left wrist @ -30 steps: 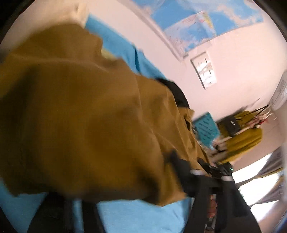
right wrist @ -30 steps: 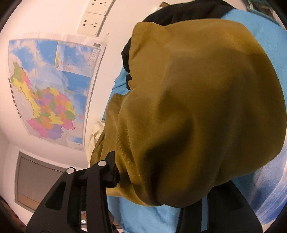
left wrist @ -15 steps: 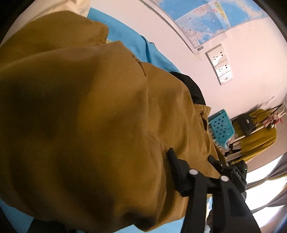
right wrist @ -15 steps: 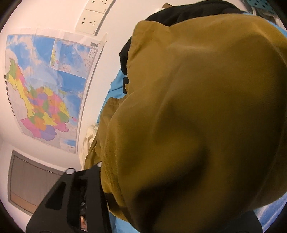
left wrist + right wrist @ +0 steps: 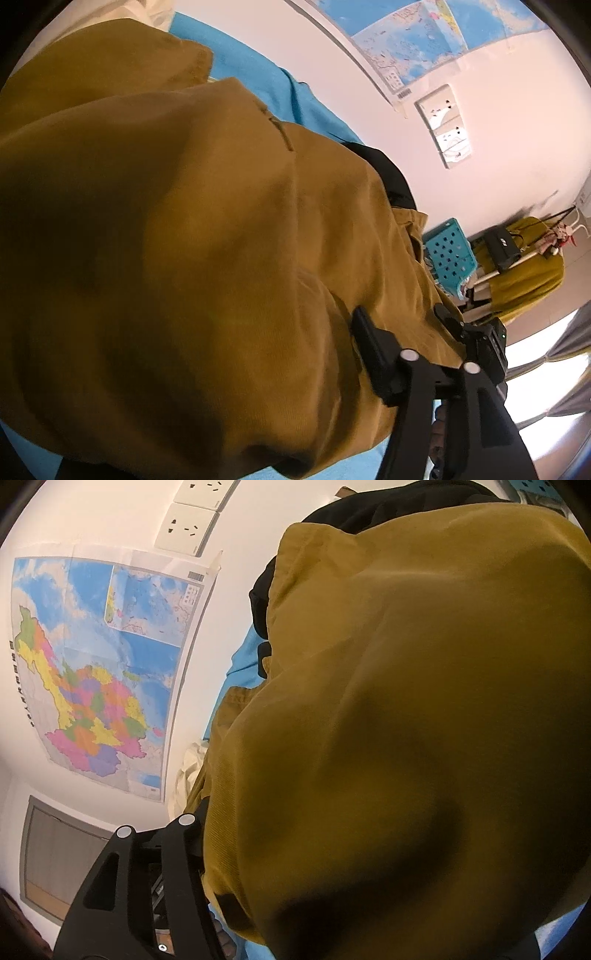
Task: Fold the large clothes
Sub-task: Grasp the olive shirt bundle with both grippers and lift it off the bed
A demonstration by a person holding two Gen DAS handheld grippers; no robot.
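- Mustard-brown corduroy garment (image 5: 192, 258) bunched up, filling most of both wrist views, draped over both grippers, lying above a bright blue bed sheet (image 5: 258, 81).
- Same garment (image 5: 406, 738) in right wrist view: rounded heap, hem or cuff edge near top left, fine ribbed weave visible at lower left.
- Seam with a short stitched tab visible on garment in left wrist view, upper middle.
- Left gripper (image 5: 402, 332): one black finger (image 5: 369, 350) visible at the cloth's lower right edge, other finger buried under fabric; jaws opening, cloth lying between them; pads hidden, so grip or no grip — cannot tell.
- Right gripper (image 5: 207, 849): black finger frame (image 5: 147, 878) visible at lower left, other side covered by cloth; jaws opening, fabric between them; pad contact hidden, cannot tell whether held.
- Black garment (image 5: 391, 181) just behind the mustard one, touching it, on the sheet; also at top of right wrist view (image 5: 369, 513).
- Cream fabric (image 5: 188, 771) beside the garment's left edge in right wrist view.
- Colourful wall map (image 5: 99, 664) on white wall, wall sockets (image 5: 188, 528) just above it; sockets (image 5: 443, 125) also in left wrist view.
- Turquoise perforated basket (image 5: 448, 254) beyond the bed, near a yellow-green garment on a rack (image 5: 524, 273).
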